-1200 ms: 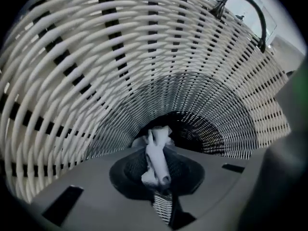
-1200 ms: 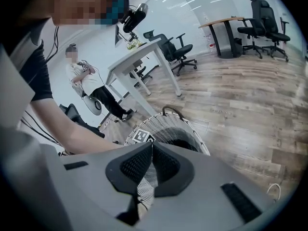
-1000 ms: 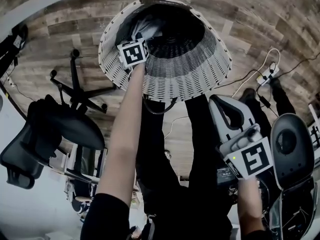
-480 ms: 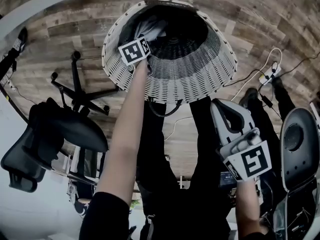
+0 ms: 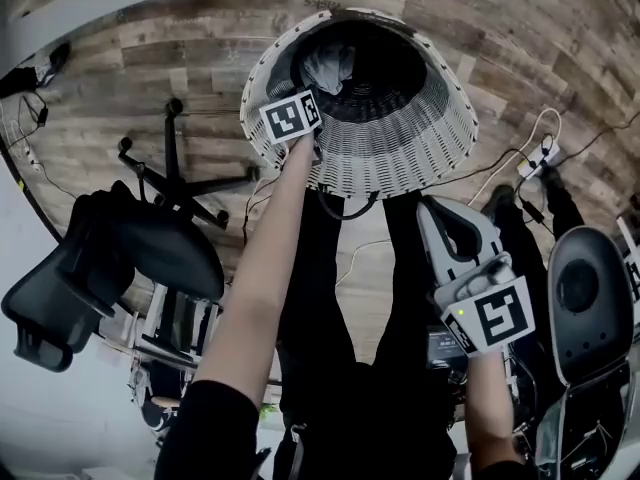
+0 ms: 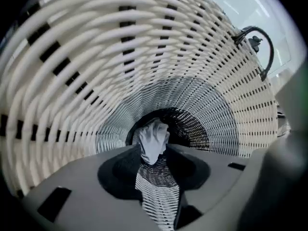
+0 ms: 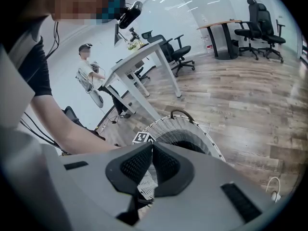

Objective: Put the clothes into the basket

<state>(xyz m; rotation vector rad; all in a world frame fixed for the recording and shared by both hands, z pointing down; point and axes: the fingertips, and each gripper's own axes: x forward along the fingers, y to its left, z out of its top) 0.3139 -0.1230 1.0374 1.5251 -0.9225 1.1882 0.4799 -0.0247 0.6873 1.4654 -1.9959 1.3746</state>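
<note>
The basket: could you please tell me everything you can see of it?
The basket is round, of white woven strips, narrowing to a darker base, with a dark loop handle at the rim. It stands upright on the wooden floor, mouth open. A grey garment lies inside at the bottom. The left gripper reaches into it, fingers opening, nothing between them.

The garment [image 5: 328, 66] lies deep in the basket [image 5: 400, 148], partly in shadow, its kind unclear.
</note>
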